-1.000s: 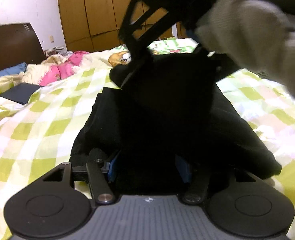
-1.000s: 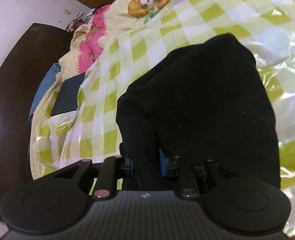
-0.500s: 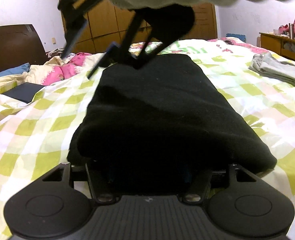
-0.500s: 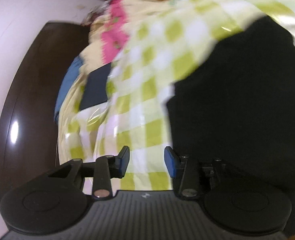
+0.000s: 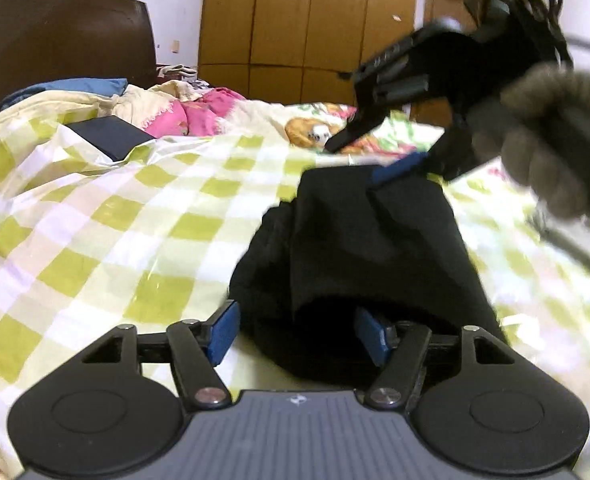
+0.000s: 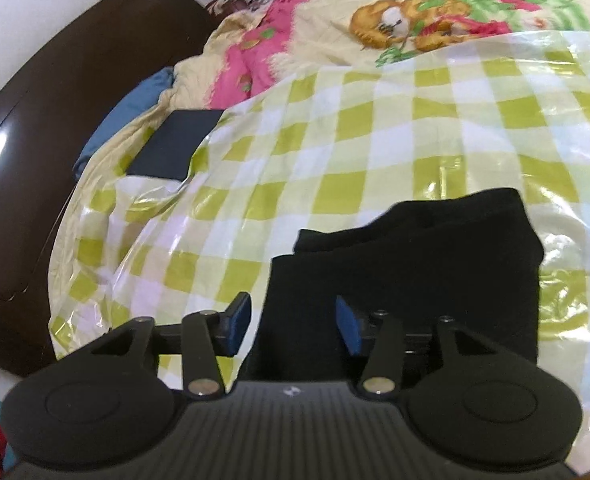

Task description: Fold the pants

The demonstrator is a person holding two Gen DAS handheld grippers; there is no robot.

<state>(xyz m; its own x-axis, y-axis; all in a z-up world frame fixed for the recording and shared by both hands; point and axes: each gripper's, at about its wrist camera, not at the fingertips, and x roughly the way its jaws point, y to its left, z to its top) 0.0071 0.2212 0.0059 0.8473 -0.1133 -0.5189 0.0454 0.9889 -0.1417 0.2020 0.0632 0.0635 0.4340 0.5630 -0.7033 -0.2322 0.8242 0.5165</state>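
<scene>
Bedroom: wooden wardrobe [image 5: 307, 20] behind, dark headboard [image 5: 55, 36] at left. Bed [image 5: 135, 208] covered in green-and-white check sheet. Black pants [image 5: 367, 248] lie folded into a compact bundle on the sheet. Left gripper [image 5: 295, 334] open, its 2 blue pads either side of the bundle's near end, not clamped. Right gripper [image 6: 293, 324] also open, jaws apart over the pants' [image 6: 435, 260] near edge; contact probably none, view blurred. Gloved right hand [image 5: 555, 148] holds it. Dark flat item [image 6: 175, 144] near the pillows.
</scene>
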